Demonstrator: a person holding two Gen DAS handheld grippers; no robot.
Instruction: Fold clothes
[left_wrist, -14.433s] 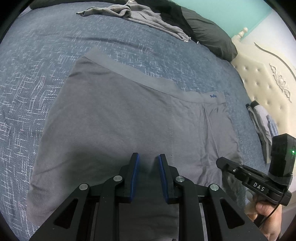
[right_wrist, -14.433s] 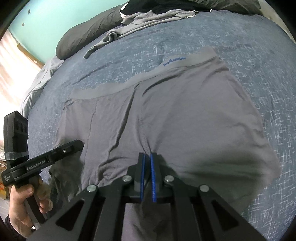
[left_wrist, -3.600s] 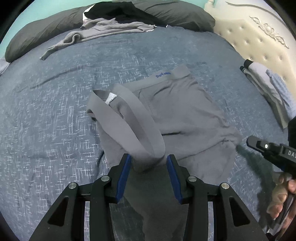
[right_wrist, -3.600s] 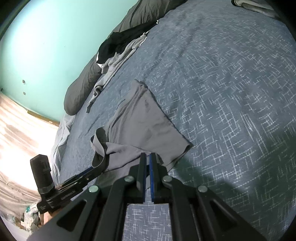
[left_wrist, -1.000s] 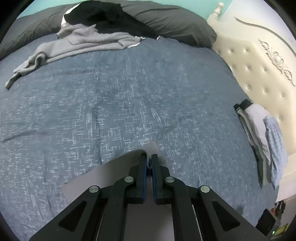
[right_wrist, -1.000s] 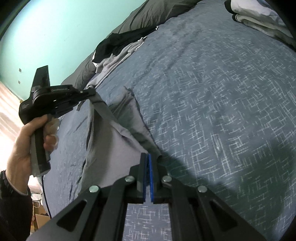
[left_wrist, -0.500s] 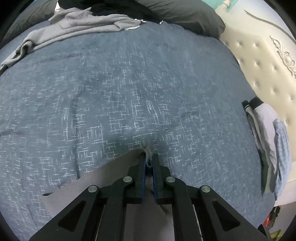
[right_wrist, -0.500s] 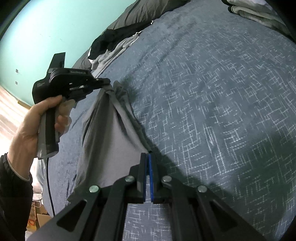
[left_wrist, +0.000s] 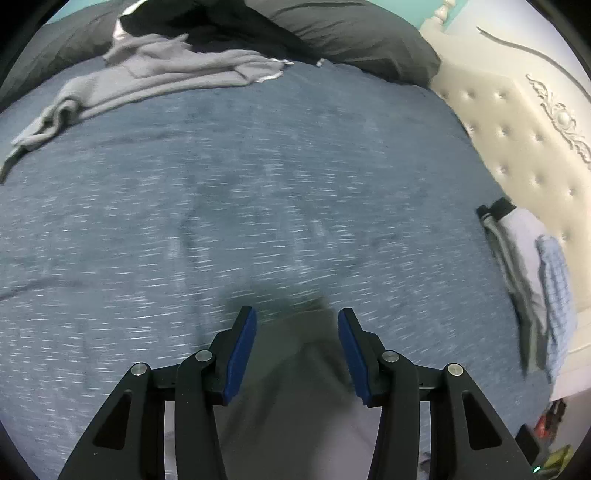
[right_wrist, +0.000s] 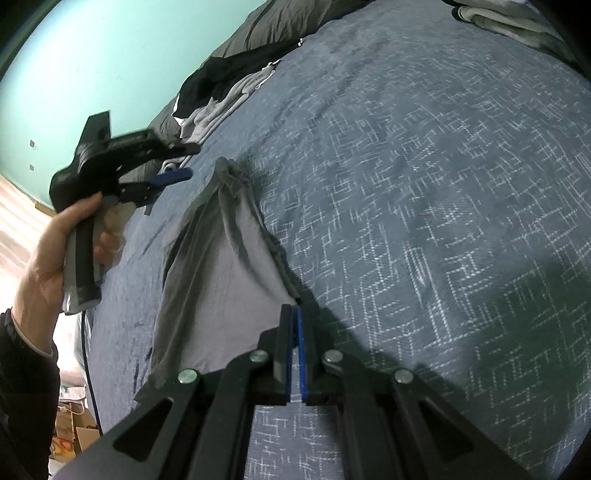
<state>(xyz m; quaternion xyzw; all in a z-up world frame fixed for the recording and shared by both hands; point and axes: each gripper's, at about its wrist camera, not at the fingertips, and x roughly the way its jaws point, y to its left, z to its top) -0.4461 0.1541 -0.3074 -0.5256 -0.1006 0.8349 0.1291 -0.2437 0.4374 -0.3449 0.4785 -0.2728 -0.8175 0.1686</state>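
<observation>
The grey boxer briefs (right_wrist: 218, 280) lie as a narrow folded strip on the blue bedspread (right_wrist: 424, 184). Right tool (right_wrist: 293, 314) is clamped on the near corner of the fabric. Left tool (left_wrist: 293, 321) has fingers spread wide, holding nothing, w/ the far end of the briefs just under it. I judge a fold is being laid down; next the right tool should let go & the strip needs smoothing.
</observation>
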